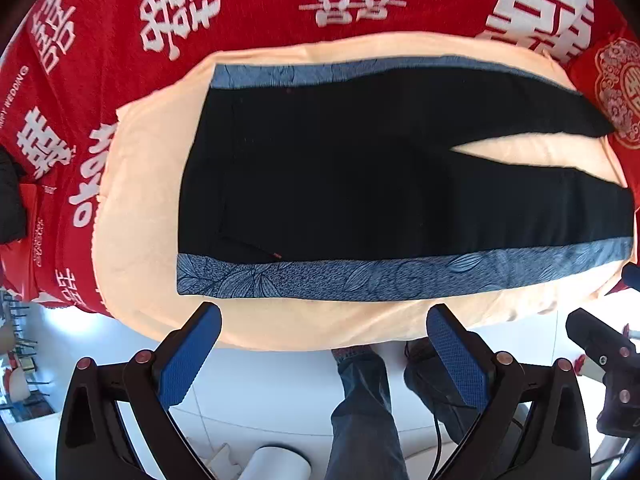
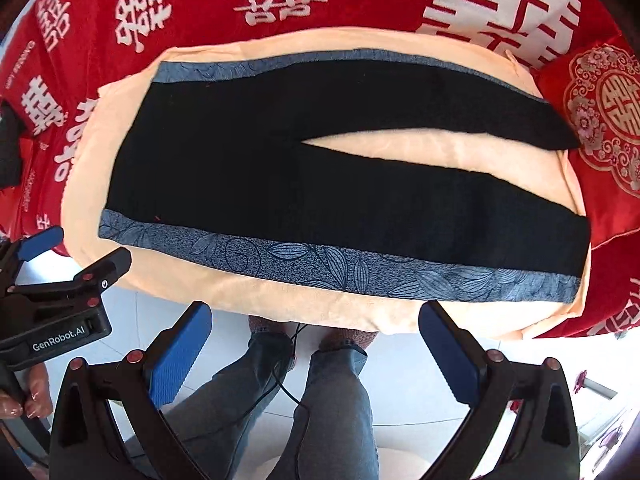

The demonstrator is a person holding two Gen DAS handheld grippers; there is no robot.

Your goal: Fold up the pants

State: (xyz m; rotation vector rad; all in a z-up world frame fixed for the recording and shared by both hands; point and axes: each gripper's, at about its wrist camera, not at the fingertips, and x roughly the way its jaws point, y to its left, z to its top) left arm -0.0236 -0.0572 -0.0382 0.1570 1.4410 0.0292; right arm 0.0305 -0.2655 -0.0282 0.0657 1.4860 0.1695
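Jaws of left gripper (image 1: 324, 320) and right gripper (image 2: 316, 316) spread wide, nothing held. Pants (image 2: 320, 184) laid flat on peach cloth (image 2: 320, 312), legs splayed. No fold made; all folding left.

We see a pair of black pants with blue leaf-patterned side stripes (image 1: 360, 168) lying flat on a pale peach cloth (image 1: 136, 208), waist to the left, the two legs running to the right with a narrow wedge of peach showing between them. The peach cloth lies on a red bedspread printed with white characters (image 1: 256, 4), and a red embroidered cushion (image 1: 618, 92) sits at the right edge. Our left gripper (image 1: 324, 320) hangs just off the near edge of the peach cloth, its blue-padded fingers (image 1: 188, 360) spread wide with nothing between them. Part of the black right gripper (image 1: 608, 364) shows at far right. Below, a person's jeans-clad leg (image 1: 364, 408) stands on white floor tiles (image 1: 260, 392).
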